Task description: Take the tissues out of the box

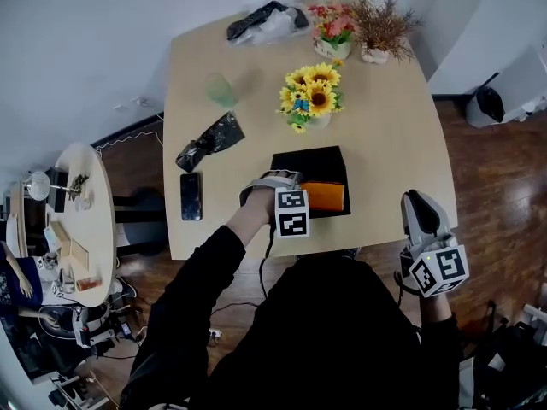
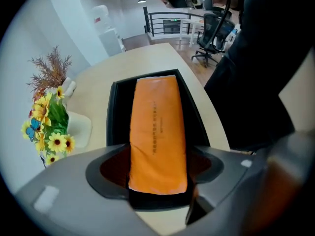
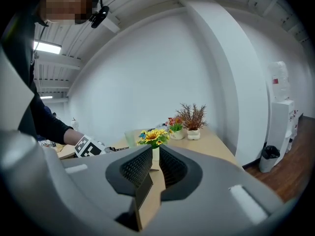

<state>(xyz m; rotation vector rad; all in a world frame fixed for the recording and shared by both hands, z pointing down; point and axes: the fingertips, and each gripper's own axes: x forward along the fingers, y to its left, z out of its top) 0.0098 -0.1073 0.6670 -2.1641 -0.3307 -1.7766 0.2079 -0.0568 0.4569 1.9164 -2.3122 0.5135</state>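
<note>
An orange tissue pack [image 1: 325, 196] lies flat in a shallow black box [image 1: 312, 162] near the table's front edge. In the left gripper view the pack [image 2: 156, 127] runs lengthwise away from me inside the box [image 2: 118, 112]. My left gripper [image 1: 299, 191] is at the pack's near end, and its jaws stand wide on either side of that end [image 2: 158, 173], open, with the pack undeformed. My right gripper [image 1: 416, 199] hangs off the table's front right corner, away from the box. Its jaws are shut [image 3: 154, 163] with nothing between them.
A vase of sunflowers [image 1: 311, 99] stands just behind the box. To its left are a phone [image 1: 191, 196], a crumpled black bag [image 1: 211, 141] and a green cup [image 1: 221, 90]. Potted flowers [image 1: 329, 28] and a dried plant [image 1: 380, 24] line the far edge. A round side table [image 1: 85, 220] stands at left.
</note>
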